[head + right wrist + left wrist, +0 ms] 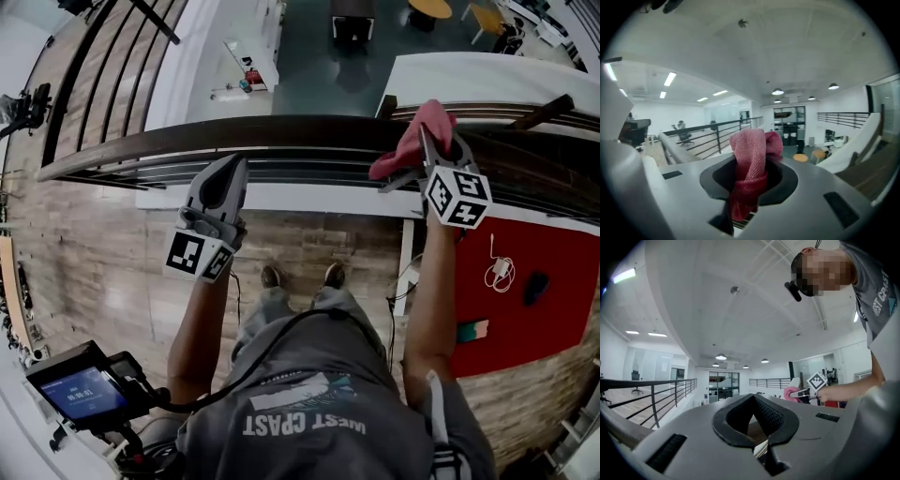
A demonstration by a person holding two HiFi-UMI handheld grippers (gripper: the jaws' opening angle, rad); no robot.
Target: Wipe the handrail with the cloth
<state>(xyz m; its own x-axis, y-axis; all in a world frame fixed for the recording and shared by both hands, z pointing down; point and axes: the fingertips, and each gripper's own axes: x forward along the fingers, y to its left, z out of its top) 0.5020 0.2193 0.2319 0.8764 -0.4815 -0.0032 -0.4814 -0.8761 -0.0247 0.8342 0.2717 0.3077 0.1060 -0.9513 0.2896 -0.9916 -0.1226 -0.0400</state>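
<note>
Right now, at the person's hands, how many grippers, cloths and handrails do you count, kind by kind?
Grippers: 2 (left gripper, right gripper)
Cloth: 1, held in the right jaws
Handrail: 1
Total: 4

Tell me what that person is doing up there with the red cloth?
A person is standing at a dark handrail on an upper floor, holding a gripper in each hand. The right gripper is shut on the red cloth and holds it right at the rail, ready for wiping. I can't tell if the cloth is touching the rail. The left gripper is shut with nothing in it, close to the rail further along.
</note>
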